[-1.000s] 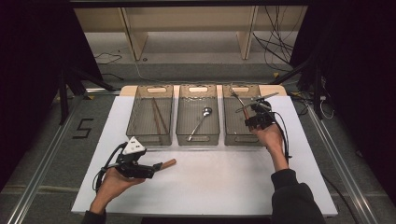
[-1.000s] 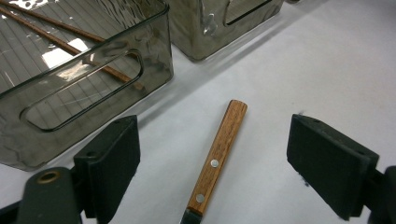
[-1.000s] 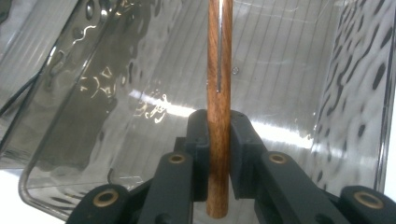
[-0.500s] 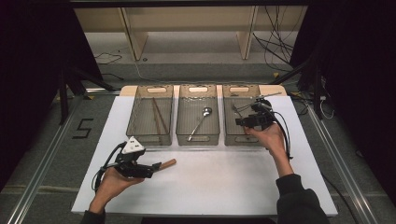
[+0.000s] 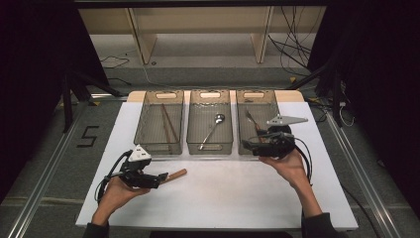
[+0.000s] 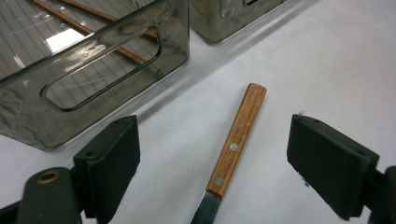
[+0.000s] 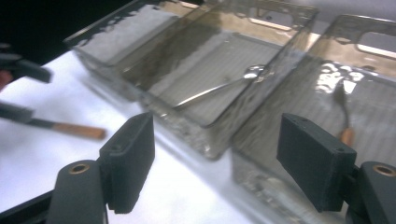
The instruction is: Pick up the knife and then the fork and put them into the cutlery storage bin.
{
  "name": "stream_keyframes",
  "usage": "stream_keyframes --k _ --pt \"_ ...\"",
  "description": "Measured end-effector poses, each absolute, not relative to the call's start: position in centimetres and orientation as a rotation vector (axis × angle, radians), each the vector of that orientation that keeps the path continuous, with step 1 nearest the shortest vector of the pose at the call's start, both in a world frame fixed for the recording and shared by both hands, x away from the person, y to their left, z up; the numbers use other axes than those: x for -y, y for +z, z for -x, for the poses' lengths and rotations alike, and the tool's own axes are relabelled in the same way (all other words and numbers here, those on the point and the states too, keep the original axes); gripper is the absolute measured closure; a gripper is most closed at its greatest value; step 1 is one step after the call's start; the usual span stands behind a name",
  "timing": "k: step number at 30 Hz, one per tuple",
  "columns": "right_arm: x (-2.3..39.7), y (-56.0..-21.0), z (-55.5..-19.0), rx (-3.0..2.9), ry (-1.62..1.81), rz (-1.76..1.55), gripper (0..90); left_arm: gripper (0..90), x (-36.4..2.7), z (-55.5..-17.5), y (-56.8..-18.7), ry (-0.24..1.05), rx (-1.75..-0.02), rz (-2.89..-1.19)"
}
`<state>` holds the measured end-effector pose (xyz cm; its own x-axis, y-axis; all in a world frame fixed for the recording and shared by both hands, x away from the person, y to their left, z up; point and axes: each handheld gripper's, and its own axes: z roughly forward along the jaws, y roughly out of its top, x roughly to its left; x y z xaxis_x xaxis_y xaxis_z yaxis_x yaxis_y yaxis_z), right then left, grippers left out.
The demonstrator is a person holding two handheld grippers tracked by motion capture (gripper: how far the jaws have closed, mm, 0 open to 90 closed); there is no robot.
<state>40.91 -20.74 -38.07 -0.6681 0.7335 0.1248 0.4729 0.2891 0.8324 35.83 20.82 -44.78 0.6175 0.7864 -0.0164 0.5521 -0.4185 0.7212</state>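
Wood-handled and steel-bladed, the knife (image 6: 236,142) is lying on the white table (image 5: 233,198) near the left bin (image 5: 159,121), and the left gripper (image 6: 229,163) is straddling its handle with fingers (image 6: 109,163) spread wide, gripping nothing. Judging from how the cutlery is sorted, the step in hand is picking this knife up. It would go best by lowering until both fingers are flanking the handle near its rivets, then closing squarely across its width, since the flat handle is sitting low on the table and could slip out if pinched too high. In the left gripper view the blade is being cut off by the bottom edge, so its length is unclear.

In the left bin two brown chopsticks (image 5: 167,124) are lying lengthwise. The middle bin (image 5: 210,121) is holding a spoon (image 5: 212,130).

Over the near end of the right bin (image 5: 257,119), the right gripper (image 7: 219,158) is hovering wide open and holding nothing. A fork (image 5: 251,120) seems to be lying inside; the smoked plastic and motion blur are making it hard to make out
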Motion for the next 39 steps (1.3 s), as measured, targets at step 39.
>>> stream_keyframes --k 39 --pt "20.9 -43.6 -33.1 -2.407 1.393 -0.978 25.1 37.7 -19.4 -37.4 -46.0 0.230 -0.997 -2.549"
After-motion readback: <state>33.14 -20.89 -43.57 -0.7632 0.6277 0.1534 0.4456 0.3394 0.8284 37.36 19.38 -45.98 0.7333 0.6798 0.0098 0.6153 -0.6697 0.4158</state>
